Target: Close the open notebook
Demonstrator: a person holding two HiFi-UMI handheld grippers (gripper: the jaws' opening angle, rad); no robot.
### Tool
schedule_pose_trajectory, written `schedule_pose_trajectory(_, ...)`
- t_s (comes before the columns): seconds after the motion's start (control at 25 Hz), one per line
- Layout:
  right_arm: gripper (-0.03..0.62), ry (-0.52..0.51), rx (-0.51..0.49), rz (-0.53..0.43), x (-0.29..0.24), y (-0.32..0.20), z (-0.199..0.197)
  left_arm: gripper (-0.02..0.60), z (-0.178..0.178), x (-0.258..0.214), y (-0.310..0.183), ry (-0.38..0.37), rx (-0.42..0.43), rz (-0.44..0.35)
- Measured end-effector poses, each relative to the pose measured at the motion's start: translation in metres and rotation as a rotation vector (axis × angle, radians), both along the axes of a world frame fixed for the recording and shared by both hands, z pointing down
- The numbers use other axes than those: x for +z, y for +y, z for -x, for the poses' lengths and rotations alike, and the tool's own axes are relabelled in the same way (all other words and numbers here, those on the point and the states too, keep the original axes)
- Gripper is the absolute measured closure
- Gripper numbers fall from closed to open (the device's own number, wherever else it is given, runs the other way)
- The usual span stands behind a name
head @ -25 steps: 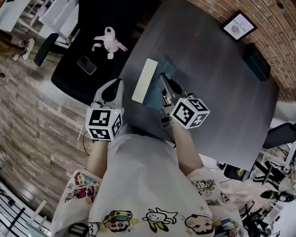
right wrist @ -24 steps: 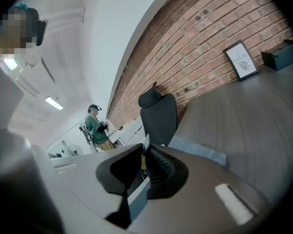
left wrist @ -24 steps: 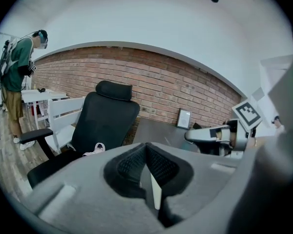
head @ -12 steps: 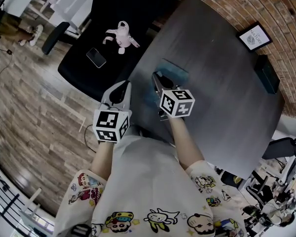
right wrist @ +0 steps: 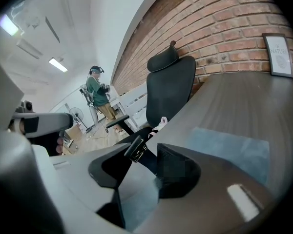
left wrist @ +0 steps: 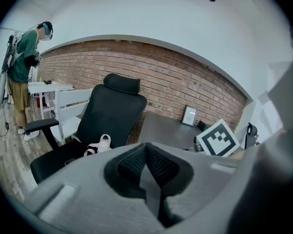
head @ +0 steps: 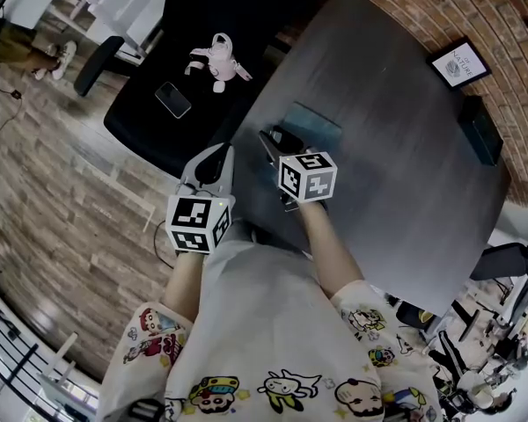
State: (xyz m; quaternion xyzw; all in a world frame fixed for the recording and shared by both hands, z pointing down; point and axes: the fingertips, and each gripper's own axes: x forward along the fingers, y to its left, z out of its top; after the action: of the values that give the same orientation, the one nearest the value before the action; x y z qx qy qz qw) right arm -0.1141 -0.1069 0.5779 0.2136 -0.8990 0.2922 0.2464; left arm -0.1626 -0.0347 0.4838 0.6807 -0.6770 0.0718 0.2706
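Note:
The notebook [head: 315, 123] lies flat and closed on the dark table [head: 396, 148], its teal cover up; the right gripper view shows the notebook [right wrist: 229, 145] just right of the jaws. My right gripper [head: 271, 137] sits low at the notebook's near left edge. Its jaws are opening, and in the right gripper view the right gripper [right wrist: 149, 152] has a gap between the pads with no page in it. My left gripper [head: 213, 158] hovers off the table's left edge, away from the notebook. In the left gripper view the left gripper [left wrist: 146, 147] has its pads meeting, empty.
A black office chair [head: 202, 25] stands left of the table with a pink-and-white toy [head: 218, 60] and a phone [head: 172, 100] on its seat. A framed picture [head: 459, 63] and a black box [head: 480, 128] sit by the brick wall. A person [left wrist: 27, 62] stands far off.
A second ago the notebook stood open with a white page raised at my right gripper. Now it lies closed and flat; the right gripper has sunk and its jaws have parted.

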Motion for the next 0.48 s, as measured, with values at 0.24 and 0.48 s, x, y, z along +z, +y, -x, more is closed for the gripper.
schedule_pose_trajectory(0.24,0.370,-0.040,0.019,-0.004,-0.013,-0.001,-0.011,0.581,0.001,-0.005,-0.003,-0.008,0.005,-0.012)
schedule_pose_trajectory(0.48,0.365,-0.122,0.060,-0.046,-0.048,-0.006,-0.032,0.581,0.002,-0.020,-0.011,-0.027,0.011,-0.038)
